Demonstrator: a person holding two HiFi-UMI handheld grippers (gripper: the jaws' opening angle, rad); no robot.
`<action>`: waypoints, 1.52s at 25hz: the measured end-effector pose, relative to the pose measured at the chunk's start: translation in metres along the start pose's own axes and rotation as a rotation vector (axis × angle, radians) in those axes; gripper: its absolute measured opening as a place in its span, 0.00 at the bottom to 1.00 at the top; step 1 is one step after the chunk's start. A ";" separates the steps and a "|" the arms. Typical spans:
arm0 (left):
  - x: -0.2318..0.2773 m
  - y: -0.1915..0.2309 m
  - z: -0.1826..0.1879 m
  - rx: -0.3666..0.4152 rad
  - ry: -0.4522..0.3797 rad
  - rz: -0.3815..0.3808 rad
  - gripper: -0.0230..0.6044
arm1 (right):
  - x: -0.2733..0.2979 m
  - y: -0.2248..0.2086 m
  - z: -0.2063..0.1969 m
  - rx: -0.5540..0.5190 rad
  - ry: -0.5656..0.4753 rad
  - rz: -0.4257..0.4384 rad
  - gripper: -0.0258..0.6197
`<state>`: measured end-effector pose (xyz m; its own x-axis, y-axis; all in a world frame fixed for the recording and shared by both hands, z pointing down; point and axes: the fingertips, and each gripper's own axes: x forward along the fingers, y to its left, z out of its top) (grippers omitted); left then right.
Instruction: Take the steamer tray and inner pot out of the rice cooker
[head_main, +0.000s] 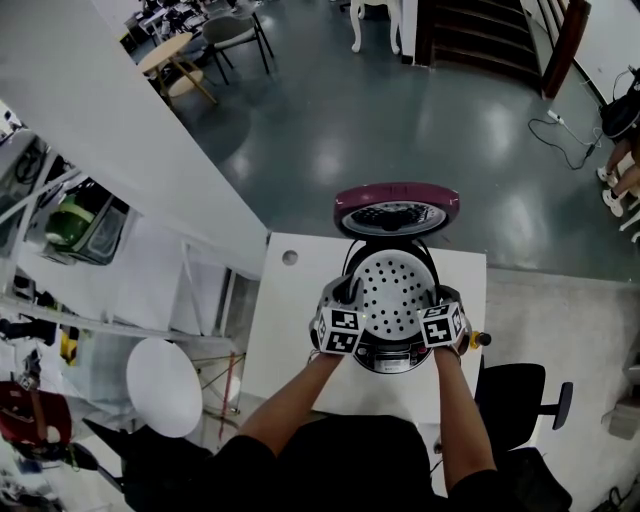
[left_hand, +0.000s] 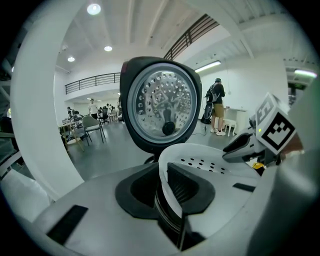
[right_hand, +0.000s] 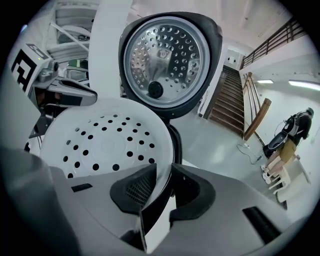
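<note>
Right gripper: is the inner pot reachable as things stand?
Probably not yet. The steamer tray covers the rice cooker's opening, so the pot is hidden beneath it, and the right gripper and left gripper are both shut on the tray's rim. The tray has to come out first.

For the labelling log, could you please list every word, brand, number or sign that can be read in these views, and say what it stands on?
No words, brands or numbers can be read in any view.
left marker cube and right marker cube: black-and-white square code patterns only, no words.
rice cooker lid: a faint mark near the centre of its inner plate, too blurred to read.
</note>
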<state>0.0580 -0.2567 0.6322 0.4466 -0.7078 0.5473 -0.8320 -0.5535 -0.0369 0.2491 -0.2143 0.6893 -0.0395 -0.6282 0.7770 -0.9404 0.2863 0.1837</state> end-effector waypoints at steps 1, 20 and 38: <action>-0.001 0.000 0.002 0.000 -0.009 0.002 0.11 | -0.001 0.000 0.001 0.013 -0.004 0.001 0.17; -0.032 0.007 0.024 -0.042 -0.119 0.017 0.11 | -0.040 -0.004 0.033 0.117 -0.112 -0.011 0.13; -0.123 0.127 -0.010 -0.149 -0.183 0.127 0.11 | -0.064 0.117 0.119 0.009 -0.218 0.028 0.12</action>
<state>-0.1053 -0.2357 0.5687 0.3762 -0.8426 0.3854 -0.9184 -0.3940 0.0350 0.1012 -0.2260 0.5895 -0.1371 -0.7619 0.6330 -0.9407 0.3003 0.1576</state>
